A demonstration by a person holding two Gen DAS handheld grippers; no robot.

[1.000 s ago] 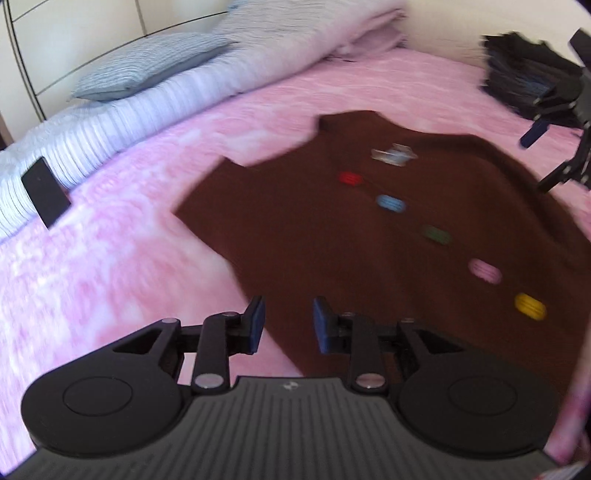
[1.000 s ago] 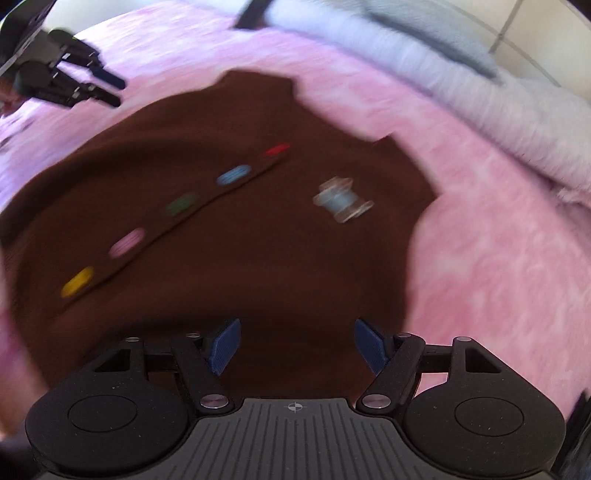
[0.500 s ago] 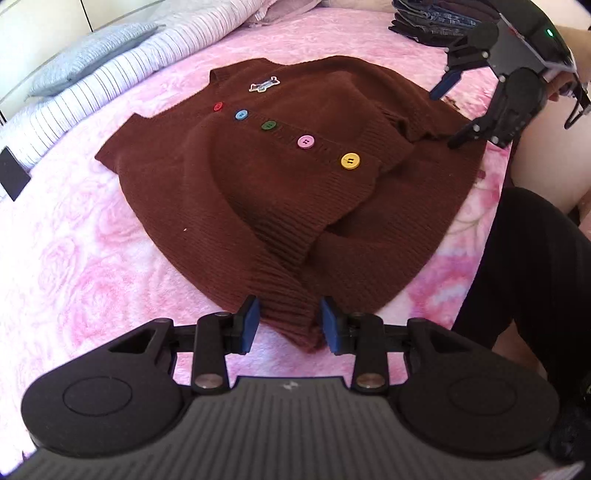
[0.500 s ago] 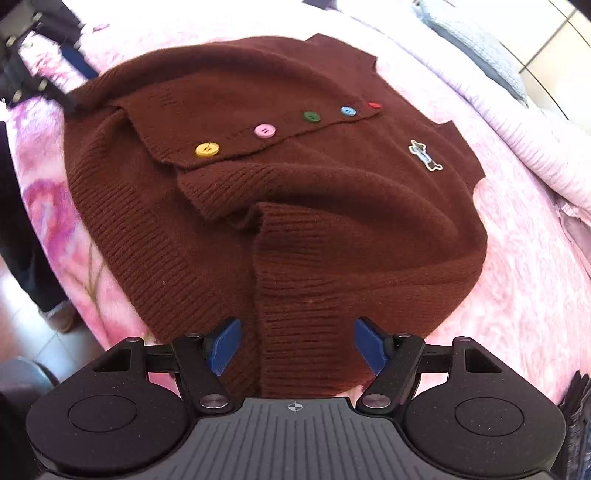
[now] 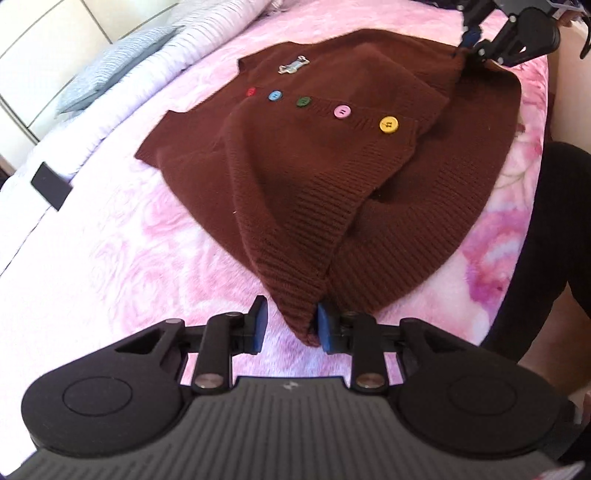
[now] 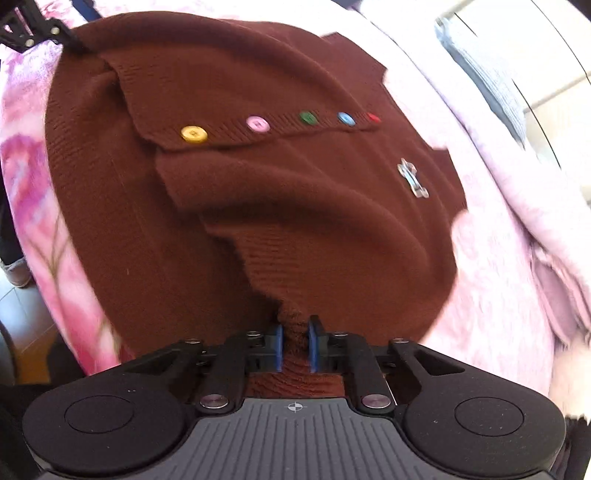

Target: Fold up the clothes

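Observation:
A brown knit cardigan [image 5: 314, 177] with coloured buttons and a small bone patch lies on a pink bedspread [image 5: 129, 266]. My left gripper [image 5: 291, 326] is open at the near hem corner. The ribbed corner lies between its blue pads, against the right pad [image 5: 324, 326]. My right gripper [image 6: 295, 347] is shut on a bunched bit of ribbed edge of the cardigan [image 6: 258, 206]. In the left wrist view the right gripper [image 5: 509, 37] sits at the cardigan's far right corner. In the right wrist view the left gripper [image 6: 37, 33] shows at the top left.
A striped pillow [image 5: 114, 74] and striped sheet lie at the back left, with a flat black object [image 5: 50, 181] on the sheet. A person's dark-clad leg [image 5: 546, 240] stands against the bed's right edge. Floor [image 6: 18, 314] shows beyond that edge.
Both grippers have moved in to the cardigan's hem. The right gripper went from open to shut on the ribbed edge. The hem corner now lies between the left fingers.

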